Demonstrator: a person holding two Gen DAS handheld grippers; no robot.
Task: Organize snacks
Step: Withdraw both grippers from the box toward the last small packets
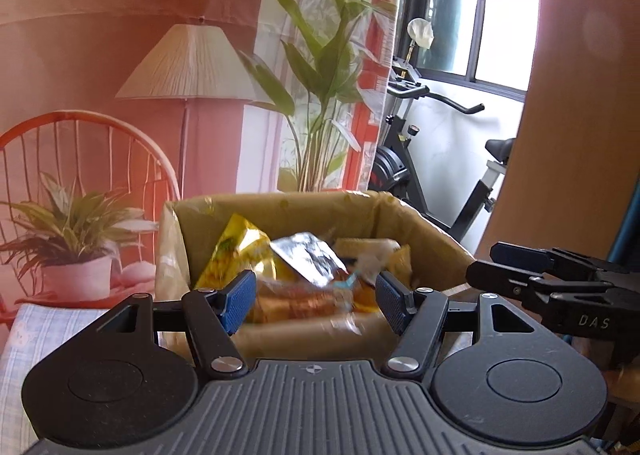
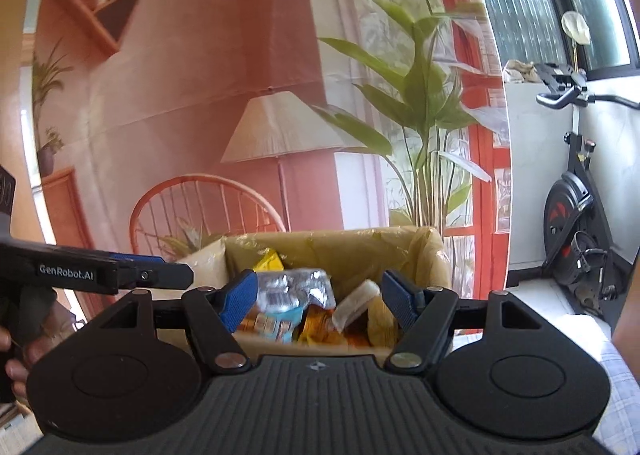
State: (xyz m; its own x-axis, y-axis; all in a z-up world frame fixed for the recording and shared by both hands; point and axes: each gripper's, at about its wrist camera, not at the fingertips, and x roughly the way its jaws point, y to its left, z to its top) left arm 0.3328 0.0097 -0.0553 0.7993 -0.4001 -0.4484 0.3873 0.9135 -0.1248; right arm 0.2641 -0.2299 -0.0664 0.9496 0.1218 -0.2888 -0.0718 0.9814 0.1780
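Note:
A cardboard box (image 1: 280,201) lined with yellowish plastic stands just ahead of both grippers and holds several snack packets. Among them are a yellow packet (image 1: 236,251), a silver foil packet (image 1: 308,255) and an orange-brown packet (image 1: 296,301). My left gripper (image 1: 316,283) is open in front of the box's near wall, with nothing between its blue pads. My right gripper (image 2: 318,287) is also open and empty, facing the same box (image 2: 340,239) and its silver packet (image 2: 288,287). Each gripper shows side-on in the other view: the right gripper (image 1: 480,261) and the left gripper (image 2: 176,269).
A pale checked cloth (image 1: 36,335) covers the surface under the box. Behind stands a backdrop showing a lamp (image 1: 188,67), a chair and plants. An exercise bike (image 2: 576,223) stands at the right by the window. A hand (image 2: 16,371) holds the left gripper's handle.

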